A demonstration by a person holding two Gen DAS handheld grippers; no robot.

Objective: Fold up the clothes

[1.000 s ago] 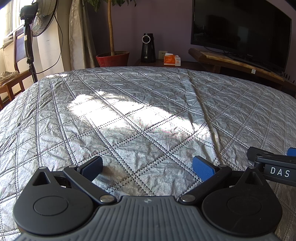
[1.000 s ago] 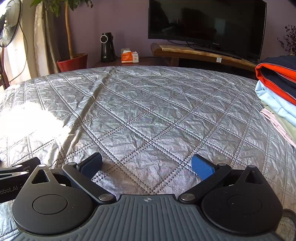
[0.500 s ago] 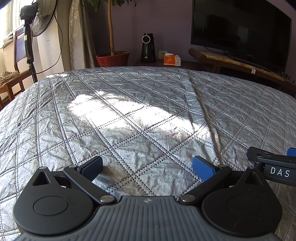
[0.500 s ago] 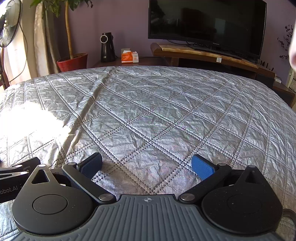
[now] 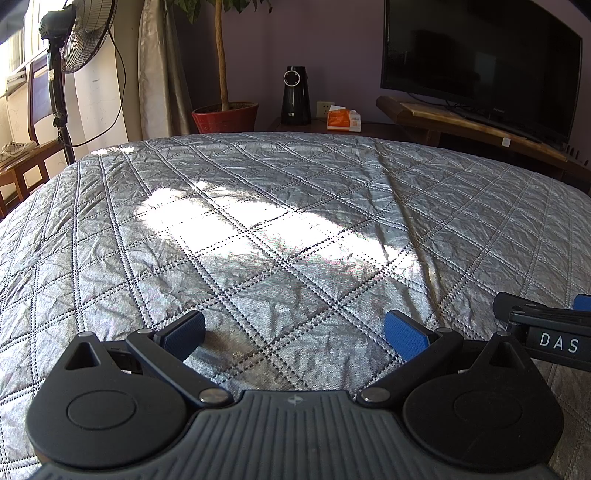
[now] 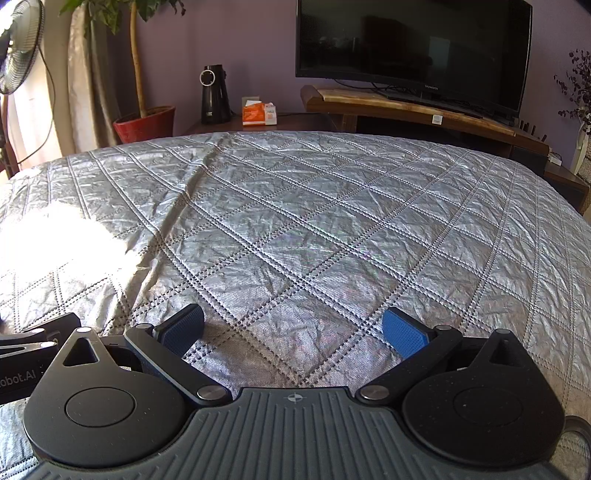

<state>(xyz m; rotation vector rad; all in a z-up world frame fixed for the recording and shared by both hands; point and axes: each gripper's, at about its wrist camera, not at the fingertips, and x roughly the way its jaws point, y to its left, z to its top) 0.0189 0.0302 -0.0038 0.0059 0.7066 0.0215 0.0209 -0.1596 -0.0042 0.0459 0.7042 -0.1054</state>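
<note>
Saw the left gripper (image 5: pixel 295 332) low over a silver quilted bed cover (image 5: pixel 295 221), jaws spread wide, nothing between the blue pads (image 5: pixel 405 335). Saw the right gripper (image 6: pixel 294 330) likewise low over the same cover, jaws spread wide and empty. Noted the two side by side and close, both aimed toward the far edge of the bed; could not tell whether touching.

Could not place the clothes: out of both views, so heading and long axis could not be told.

Found the cover wrinkled, stitched in a diamond grid, with one long crease (image 5: pixel 406 221) running from the far edge toward the near right in the left wrist view. Marked a bright patch of sunlight (image 5: pixel 229 225) across the middle left. Found broad open cover ahead of both grippers, out to the rounded far edge and to both sides.

Beyond the far edge, well apart from the grippers: a red plant pot (image 5: pixel 225 117), a black cone-shaped appliance (image 5: pixel 294 95), an orange box (image 5: pixel 341 119), and a dark television (image 5: pixel 480 66) on a wooden stand (image 5: pixel 461 118). Off the left edge, a standing fan (image 5: pixel 85 33) and a wooden chair (image 5: pixel 22 162).
</note>
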